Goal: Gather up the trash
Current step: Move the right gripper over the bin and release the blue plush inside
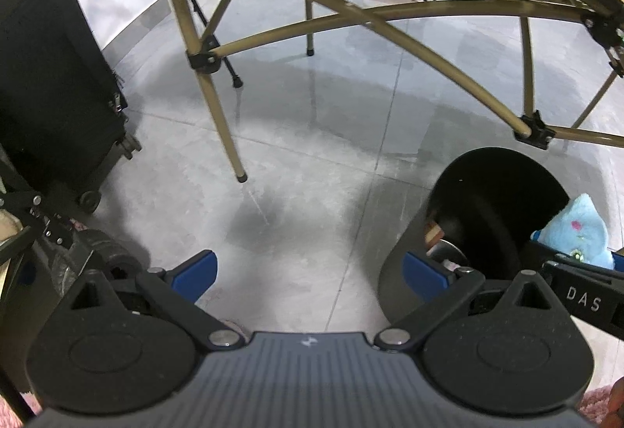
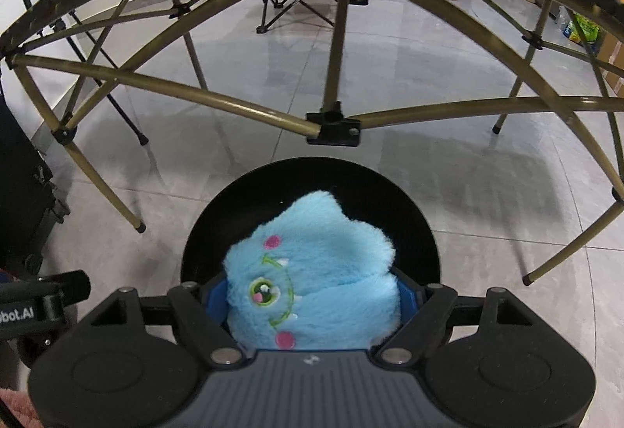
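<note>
The right tool [image 2: 312, 301] pinches a blue plush toy [image 2: 312, 272] above the black bin [image 2: 421, 225], its embroidered face turned sideways, pointed top toward the bin's far rim. The tool's body hides the toy's underside. The left tool [image 1: 310, 272] hangs spread and empty over the floor [image 1: 312, 174].

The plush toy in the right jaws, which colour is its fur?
Light blue, with pink spots and green stitched lines. The right wrist view shows it best.
</note>
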### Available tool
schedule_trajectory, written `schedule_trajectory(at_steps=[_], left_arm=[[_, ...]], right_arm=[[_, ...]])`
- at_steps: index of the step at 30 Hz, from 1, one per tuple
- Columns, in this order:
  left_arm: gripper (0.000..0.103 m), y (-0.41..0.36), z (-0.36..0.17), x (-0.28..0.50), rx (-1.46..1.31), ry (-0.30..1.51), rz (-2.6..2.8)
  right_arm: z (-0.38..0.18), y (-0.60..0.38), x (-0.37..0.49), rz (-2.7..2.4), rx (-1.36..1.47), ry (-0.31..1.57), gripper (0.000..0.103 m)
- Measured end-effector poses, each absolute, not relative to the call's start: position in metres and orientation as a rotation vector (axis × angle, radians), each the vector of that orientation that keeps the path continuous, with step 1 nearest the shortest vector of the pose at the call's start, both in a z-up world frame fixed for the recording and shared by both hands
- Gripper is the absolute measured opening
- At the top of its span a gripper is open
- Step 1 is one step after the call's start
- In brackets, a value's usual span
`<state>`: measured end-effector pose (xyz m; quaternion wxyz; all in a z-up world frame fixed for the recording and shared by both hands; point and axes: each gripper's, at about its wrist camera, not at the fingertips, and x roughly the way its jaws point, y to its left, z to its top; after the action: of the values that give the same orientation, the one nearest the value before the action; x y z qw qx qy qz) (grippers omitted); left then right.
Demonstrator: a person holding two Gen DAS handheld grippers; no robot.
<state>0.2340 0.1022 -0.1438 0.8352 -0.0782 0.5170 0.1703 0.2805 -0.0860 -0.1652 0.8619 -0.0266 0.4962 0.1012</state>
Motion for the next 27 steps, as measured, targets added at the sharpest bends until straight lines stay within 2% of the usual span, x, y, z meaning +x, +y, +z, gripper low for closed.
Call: schedule_trajectory(at_steps=[24, 26, 27], left_arm=[[0.103, 0.1098, -0.1457, 0.2296, -0.171, 1.096, 0.371], [0.103, 0.1092, -0.1456, 0.2293, -0.17, 1.097, 0.368], [0.103, 0.1086, -0.1452, 0.2291, -0.169, 1.096, 0.366]], right_arm=[[-0.1715, -0.0782, 0.2879, 0.232, -0.045, 1.045, 0.08], [-0.1706, -0.078, 0.2887, 0.231, -0.047, 1.038, 0.087], [-0.1703, -0.0779, 0.289, 0.225, -0.05, 1.035, 0.096]])
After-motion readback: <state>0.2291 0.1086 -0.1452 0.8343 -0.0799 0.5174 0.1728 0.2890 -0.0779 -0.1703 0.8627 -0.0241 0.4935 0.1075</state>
